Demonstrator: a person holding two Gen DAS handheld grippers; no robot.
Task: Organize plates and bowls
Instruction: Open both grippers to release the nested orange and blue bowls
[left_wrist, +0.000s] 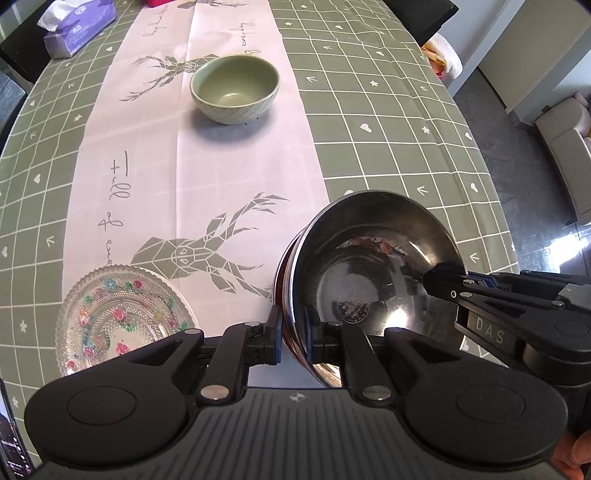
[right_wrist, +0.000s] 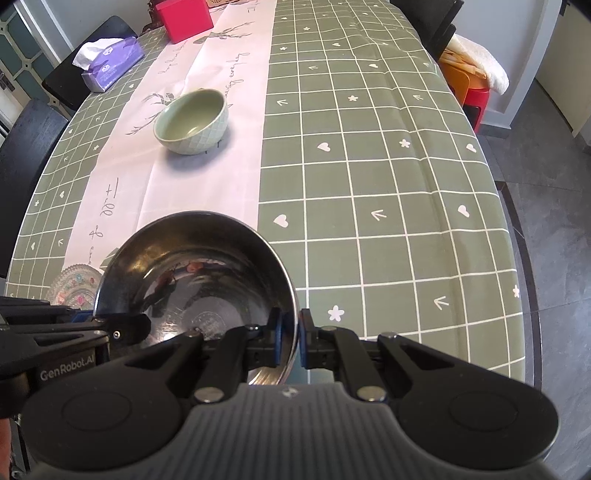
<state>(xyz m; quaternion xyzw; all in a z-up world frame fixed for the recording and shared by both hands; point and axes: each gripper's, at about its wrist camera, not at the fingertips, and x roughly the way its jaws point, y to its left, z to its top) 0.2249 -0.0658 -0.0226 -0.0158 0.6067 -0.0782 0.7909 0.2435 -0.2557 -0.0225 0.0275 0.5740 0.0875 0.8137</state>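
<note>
Both tongs grip one thing: the round stainless-steel bowl (left_wrist: 373, 266) with a dark red outer wall, pinched by its thin rim on opposite sides. The left tongs (left_wrist: 293, 332) are clamped narrow over the rim on one side, one pad inside and one outside, and the right tongs (right_wrist: 290, 338) do the same across from them. Taking it from both sides probably keeps the slippery, tilted bowl from swinging on a single pinch. It hangs near the front edge of the bench (right_wrist: 369, 184), over the seam where the pale centre runner meets the green checked cloth. The left view alone shows the whole clear pressed-glass plate (left_wrist: 122, 319) with painted flowers, close to the front edge on the bowl's left, a likely resting place. In the right view only a sliver of that plate appears, but it shows a red box (right_wrist: 184, 18) at the far end. Both show the pale green ceramic bowl (left_wrist: 234, 88) mid-runner and the purple tissue pack (left_wrist: 79, 26) by the far left edge.
</note>
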